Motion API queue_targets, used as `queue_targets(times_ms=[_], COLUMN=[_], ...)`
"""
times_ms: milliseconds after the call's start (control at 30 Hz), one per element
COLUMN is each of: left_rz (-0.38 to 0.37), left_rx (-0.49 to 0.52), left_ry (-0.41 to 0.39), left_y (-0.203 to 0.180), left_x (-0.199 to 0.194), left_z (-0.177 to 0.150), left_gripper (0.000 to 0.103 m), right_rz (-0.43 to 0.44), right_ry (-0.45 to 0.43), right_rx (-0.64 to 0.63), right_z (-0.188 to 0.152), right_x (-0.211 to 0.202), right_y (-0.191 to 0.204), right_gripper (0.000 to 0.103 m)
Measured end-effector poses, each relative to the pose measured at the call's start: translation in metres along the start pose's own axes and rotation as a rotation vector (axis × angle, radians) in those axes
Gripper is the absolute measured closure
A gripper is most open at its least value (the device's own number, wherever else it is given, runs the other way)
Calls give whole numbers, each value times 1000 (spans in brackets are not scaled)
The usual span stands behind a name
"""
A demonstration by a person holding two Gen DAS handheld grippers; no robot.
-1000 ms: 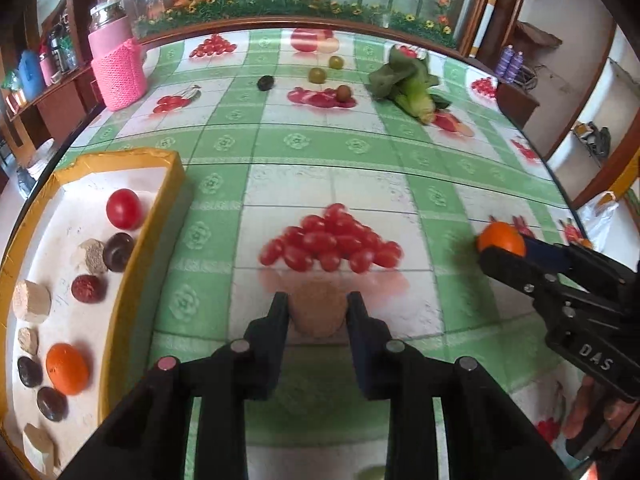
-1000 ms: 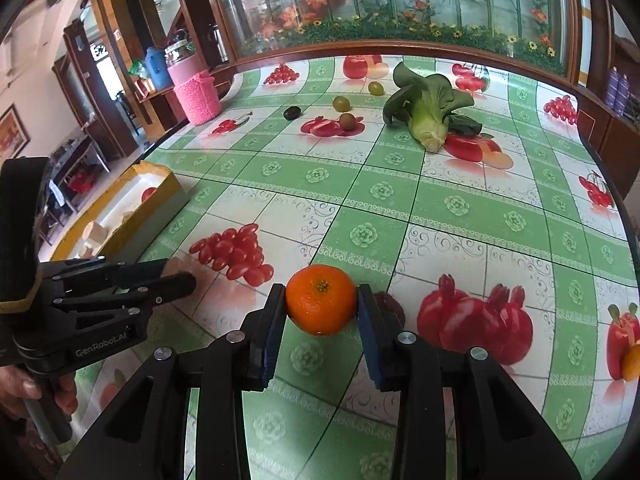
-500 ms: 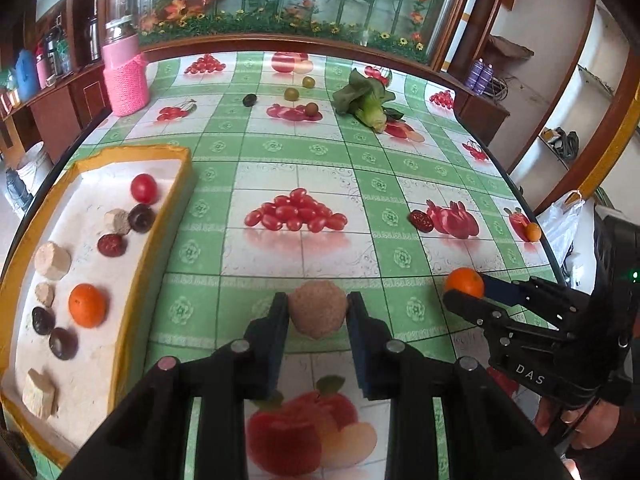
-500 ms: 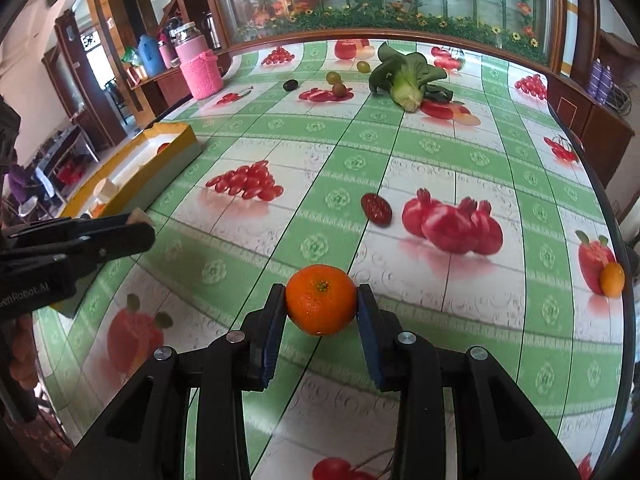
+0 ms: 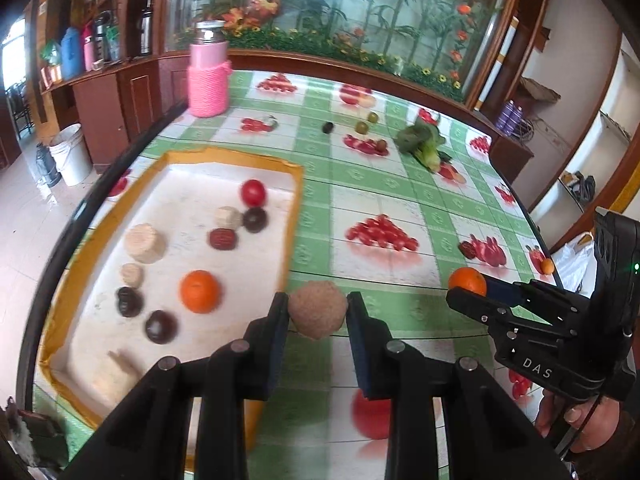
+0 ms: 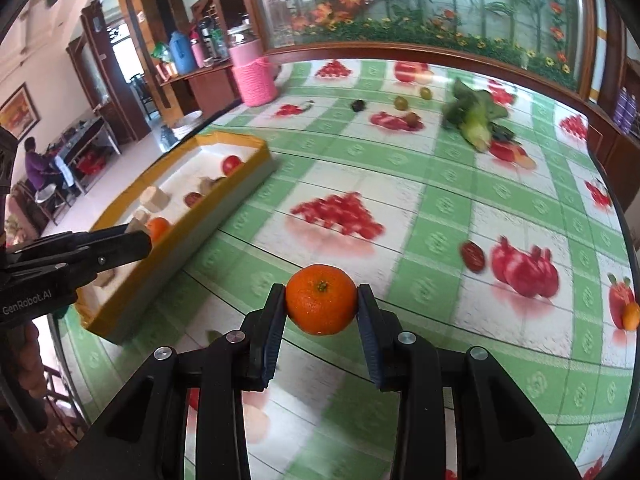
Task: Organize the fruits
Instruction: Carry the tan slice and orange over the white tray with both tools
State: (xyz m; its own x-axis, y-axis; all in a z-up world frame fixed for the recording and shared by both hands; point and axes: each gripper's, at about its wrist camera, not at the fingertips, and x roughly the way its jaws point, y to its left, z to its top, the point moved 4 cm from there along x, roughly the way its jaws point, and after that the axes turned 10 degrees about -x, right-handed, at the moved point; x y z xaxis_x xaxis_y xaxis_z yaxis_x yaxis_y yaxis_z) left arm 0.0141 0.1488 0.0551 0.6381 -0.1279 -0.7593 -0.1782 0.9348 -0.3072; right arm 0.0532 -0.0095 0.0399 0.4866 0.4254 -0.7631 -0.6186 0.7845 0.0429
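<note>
My left gripper (image 5: pixel 318 312) is shut on a round tan fruit (image 5: pixel 317 309) and holds it above the table, just right of the yellow-rimmed tray (image 5: pixel 298 200). The tray holds an orange (image 5: pixel 199 291), a red tomato (image 5: pixel 253 193), dark plums and tan pieces. My right gripper (image 6: pixel 321 302) is shut on an orange (image 6: pixel 321 298) above the table; it also shows in the left wrist view (image 5: pixel 466 292). The tray (image 6: pixel 244 186) lies to its left, with my left gripper (image 6: pixel 136 242) over its near end.
A red date (image 6: pixel 473 256) and a small orange fruit (image 6: pixel 631 315) lie on the right of the fruit-print cloth. Green vegetable (image 6: pixel 476 118), olives (image 6: pixel 400 102) and a dark fruit (image 6: pixel 357 105) lie far back. A pink jar (image 6: pixel 254 74) stands at the back left.
Both grippers have swung left toward the tray with their fruits still held. The tray is now larger and closer in both views.
</note>
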Motion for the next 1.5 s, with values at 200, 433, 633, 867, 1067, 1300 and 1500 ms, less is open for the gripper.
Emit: queue_targets(times_ms=[200, 433, 633, 867, 1067, 1300, 1500], left_rz=[59, 139, 173, 168, 174, 185, 197], left_rx=[-50, -118, -163, -164, -165, -165, -169], left_ry=[-30, -35, -17, 10, 34, 62, 61], left_y=[51, 111, 143, 151, 157, 161, 161], left_x=[-14, -19, -10, 5, 17, 29, 32], left_z=[10, 18, 19, 18, 18, 16, 18], left_gripper=[71, 71, 71, 71, 71, 71, 71], right_rz=[65, 116, 139, 137, 124, 93, 59], right_ry=[-8, -3, 19, 78, 117, 122, 129], right_rx=[-34, -88, -147, -154, -173, -231, -297], right_z=[34, 69, 82, 84, 82, 84, 86], right_x=[17, 41, 66, 98, 115, 124, 133], right_y=[38, 78, 109, 119, 119, 123, 129], right_gripper=[69, 69, 69, 69, 69, 68, 68])
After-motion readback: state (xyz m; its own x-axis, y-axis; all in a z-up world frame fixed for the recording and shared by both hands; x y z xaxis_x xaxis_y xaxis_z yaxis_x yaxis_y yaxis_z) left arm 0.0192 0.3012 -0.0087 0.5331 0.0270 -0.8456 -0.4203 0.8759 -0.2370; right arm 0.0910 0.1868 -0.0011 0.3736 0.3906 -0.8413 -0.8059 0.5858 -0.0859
